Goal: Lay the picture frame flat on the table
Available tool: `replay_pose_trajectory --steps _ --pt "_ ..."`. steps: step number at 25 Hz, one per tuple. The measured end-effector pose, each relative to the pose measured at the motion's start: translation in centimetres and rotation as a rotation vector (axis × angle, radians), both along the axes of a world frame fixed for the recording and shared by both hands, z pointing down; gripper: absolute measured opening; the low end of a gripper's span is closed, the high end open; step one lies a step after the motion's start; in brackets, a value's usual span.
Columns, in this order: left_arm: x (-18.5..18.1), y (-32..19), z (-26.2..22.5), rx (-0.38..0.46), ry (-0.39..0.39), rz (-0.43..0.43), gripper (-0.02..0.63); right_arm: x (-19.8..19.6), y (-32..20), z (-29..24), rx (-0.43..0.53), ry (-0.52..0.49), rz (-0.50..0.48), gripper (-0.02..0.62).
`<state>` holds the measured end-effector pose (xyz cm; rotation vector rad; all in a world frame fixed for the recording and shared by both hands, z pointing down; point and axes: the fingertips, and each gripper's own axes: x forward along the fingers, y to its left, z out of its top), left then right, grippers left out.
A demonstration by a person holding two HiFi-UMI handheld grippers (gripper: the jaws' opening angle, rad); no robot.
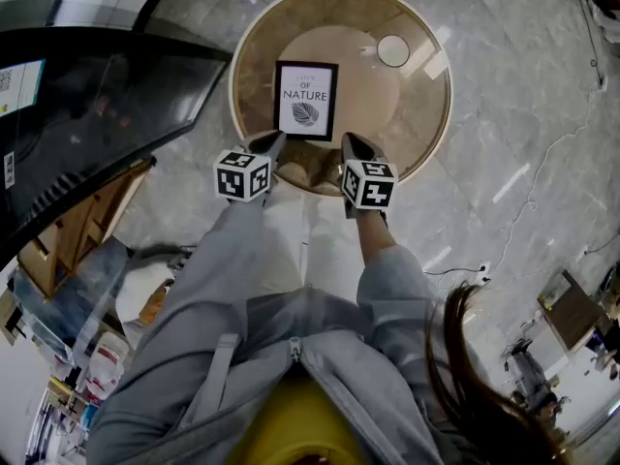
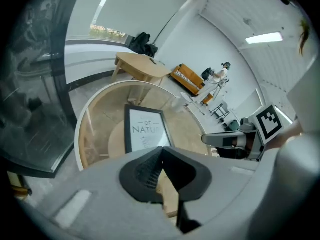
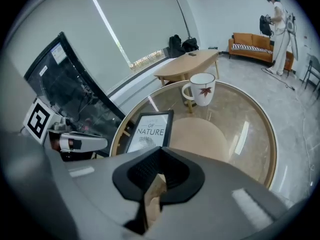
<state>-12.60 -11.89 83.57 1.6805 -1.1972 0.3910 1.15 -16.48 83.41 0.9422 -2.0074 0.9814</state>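
The black picture frame [image 1: 307, 100] with a white "OF NATURE" leaf print appears to lie flat, face up, on the round glass table [image 1: 237, 76], left of its middle. My left gripper [image 1: 274, 141] is shut and empty, just short of the frame's near left corner at the table's near rim. My right gripper [image 1: 351, 143] is also shut on nothing, a little to the right of the frame's near edge. From the left gripper view the frame [image 2: 145, 129] lies straight ahead of the closed jaws. The right gripper view has the frame [image 3: 150, 131] ahead and slightly left.
A white mug [image 1: 392, 50] with a red leaf [image 3: 202, 89] stands at the table's far right. A dark curved glass cabinet [image 1: 87, 95] is close on the left. A cable [image 1: 523, 211] runs over the marble floor on the right. A person [image 3: 277, 14] stands far back.
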Motion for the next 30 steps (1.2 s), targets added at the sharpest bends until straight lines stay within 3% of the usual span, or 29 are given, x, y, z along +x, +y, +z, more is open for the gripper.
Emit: replay_pose_trajectory --steps 4,10,14,18,22,30 --pt "2.4 1.2 -4.3 0.025 0.004 0.070 0.005 -0.1 2.0 -4.6 0.031 -0.017 -0.016 0.000" --pt "4.9 2.2 -11.5 0.082 -0.073 0.167 0.005 0.7 4.7 -11.0 0.075 -0.016 -0.035 0.000" --pt "5.2 1.0 -16.1 0.159 -0.082 0.131 0.005 1.4 3.8 -15.4 0.135 -0.055 -0.004 0.000" --pt "4.5 -2.9 -22.6 0.304 -0.112 0.081 0.005 0.8 -0.1 -21.6 0.271 -0.091 -0.004 0.000" --pt "5.4 -2.4 -30.0 0.396 -0.159 0.061 0.005 1.6 0.2 -28.9 0.355 -0.134 0.023 0.000" --pt "3.7 -4.6 -42.9 0.657 -0.273 -0.004 0.004 2.2 -2.9 -41.9 0.630 -0.240 0.048 0.000"
